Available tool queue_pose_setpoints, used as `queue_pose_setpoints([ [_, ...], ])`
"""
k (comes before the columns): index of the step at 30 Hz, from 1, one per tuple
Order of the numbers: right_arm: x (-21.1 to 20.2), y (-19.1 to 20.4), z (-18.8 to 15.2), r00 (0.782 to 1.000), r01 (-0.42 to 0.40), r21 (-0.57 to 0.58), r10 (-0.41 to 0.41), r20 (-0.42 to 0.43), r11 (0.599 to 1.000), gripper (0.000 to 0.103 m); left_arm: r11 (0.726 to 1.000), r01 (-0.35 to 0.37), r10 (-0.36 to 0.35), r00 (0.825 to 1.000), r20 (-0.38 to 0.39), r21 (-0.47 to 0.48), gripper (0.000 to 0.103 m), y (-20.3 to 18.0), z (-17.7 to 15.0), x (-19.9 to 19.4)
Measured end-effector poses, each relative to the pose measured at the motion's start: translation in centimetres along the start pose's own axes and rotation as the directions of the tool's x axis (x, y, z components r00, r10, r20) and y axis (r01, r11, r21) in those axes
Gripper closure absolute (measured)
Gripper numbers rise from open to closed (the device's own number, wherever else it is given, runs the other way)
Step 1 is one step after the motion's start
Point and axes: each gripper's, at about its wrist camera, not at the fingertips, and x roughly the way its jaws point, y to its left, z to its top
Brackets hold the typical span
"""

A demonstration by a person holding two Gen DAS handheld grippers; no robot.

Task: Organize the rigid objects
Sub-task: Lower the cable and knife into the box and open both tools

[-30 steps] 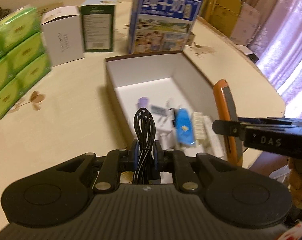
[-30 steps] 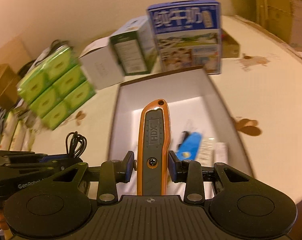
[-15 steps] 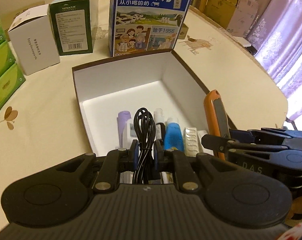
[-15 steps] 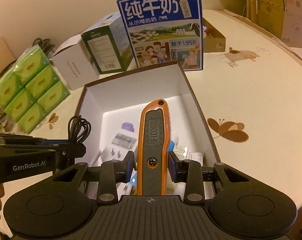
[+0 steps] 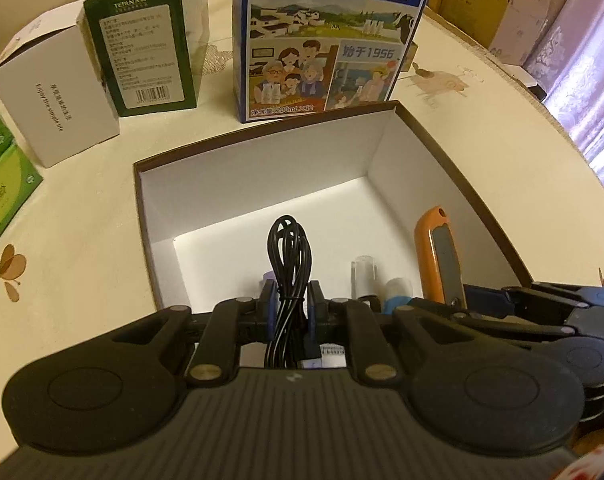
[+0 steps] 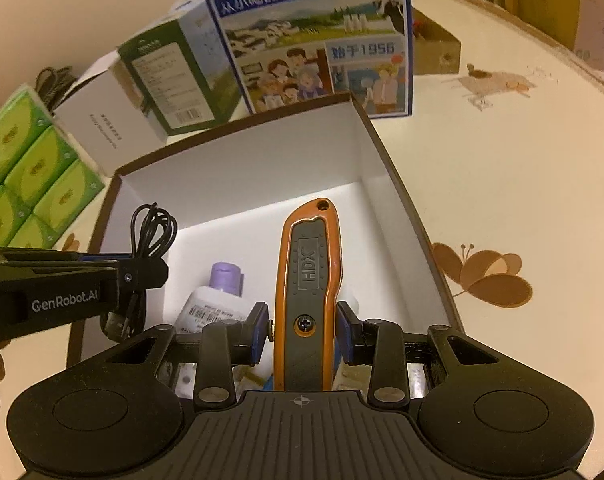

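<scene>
Over an open box on the tabletop, a cable and a knife are held in two grippers.

Between the blue pads of the left gripper [image 5: 289, 308] a coiled black cable [image 5: 289, 256] is pinched tight, and an orange-and-grey utility knife [image 6: 307, 280] is clamped by the fingers of the right gripper [image 6: 303, 330]; both are held above the white-lined box [image 6: 238, 168], side by side. Behind the box a blue milk carton [image 5: 325, 36], a green carton [image 5: 150, 44] and a white carton [image 5: 54, 92] are stood on the cream tabletop [image 6: 521, 160]. Green tissue packs [image 6: 30, 184] are shown fully only in the right wrist view, along with a purple-capped bottle [image 6: 218, 296] on the box floor. Most of the box's contents are hidden by the gripper bodies; a clear cap [image 5: 363, 270] is barely made out in the left wrist view.
</scene>
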Motion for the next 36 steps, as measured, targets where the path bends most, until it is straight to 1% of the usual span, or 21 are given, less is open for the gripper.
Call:
queue_pose_setpoints([
  [2, 0.3, 0.0, 0.3, 1.0, 0.007, 0.022, -0.007, 0.003, 1.0, 0.07, 1.0, 0.01, -0.01, 1.0, 0.004, -0.001, 0.091, 0.0, 0.1, 0.3],
  [6, -0.7, 0.1, 0.8, 0.999, -0.007, 0.03, 0.005, 0.049, 1.0, 0.07, 1.0, 0.026, -0.026, 0.999, 0.03, 0.005, 0.077, -0.2, 0.0, -0.2],
  [10, -2.1, 0.8, 0.1, 0.998, 0.005, 0.013, -0.006, 0.057, 1.0, 0.069, 0.999, 0.038, -0.038, 0.999, 0.037, 0.024, 0.073, -0.3, -0.7, -1.2],
  [12, -2.9, 0.9, -0.7, 0.998, 0.01, 0.018, -0.011, 0.061, 1.0, 0.067, 0.999, 0.043, -0.044, 0.998, 0.042, 0.026, 0.069, -0.2, -1.2, -2.0],
  [14, -3.9, 1.1, -1.5, 0.998, 0.003, 0.028, -0.005, 0.065, 1.0, 0.059, 0.998, 0.045, -0.046, 0.998, 0.044, 0.035, 0.066, -0.1, -1.9, -2.9],
  [15, -4.3, 1.3, -1.9, 0.998, 0.002, 0.029, -0.004, 0.067, 1.0, 0.057, 0.998, 0.044, -0.045, 0.998, 0.046, 0.034, 0.064, 0.0, -2.2, -3.4],
  [17, -5.4, 1.6, -2.7, 0.997, 0.002, 0.025, -0.004, 0.074, 1.0, 0.05, 0.998, 0.047, -0.048, 0.997, 0.056, 0.034, 0.064, 0.1, -2.8, -4.5],
  [20, -7.0, 2.1, -3.7, 0.996, 0.007, 0.032, -0.01, 0.084, 0.999, 0.046, 0.998, 0.046, -0.048, 0.997, 0.065, 0.033, 0.064, 0.3, -3.6, -6.2],
  [24, -9.3, 2.5, -4.6, 0.994, 0.011, 0.059, -0.018, 0.106, 0.998, 0.043, 0.999, 0.039, -0.041, 0.996, 0.08, 0.029, 0.064, 0.6, -4.6, -8.9],
  [29, -12.3, 3.7, -5.4, 0.991, 0.022, 0.058, -0.03, 0.133, 0.998, 0.042, 1.0, 0.017, -0.019, 0.995, 0.102, 0.016, 0.064, 0.8, -6.2, -12.4],
  [34, -15.1, 5.3, -6.6, 0.99, 0.022, 0.051, -0.028, 0.135, 0.998, 0.041, 1.0, -0.01, 0.009, 0.995, 0.097, 0.009, 0.064, 0.9, -8.7, -15.6],
  [36, -16.1, 5.9, -7.2, 0.991, 0.015, 0.049, -0.022, 0.131, 0.999, 0.041, 1.0, -0.007, 0.006, 0.995, 0.1, 0.005, 0.064, 1.0, -9.8, -16.8],
])
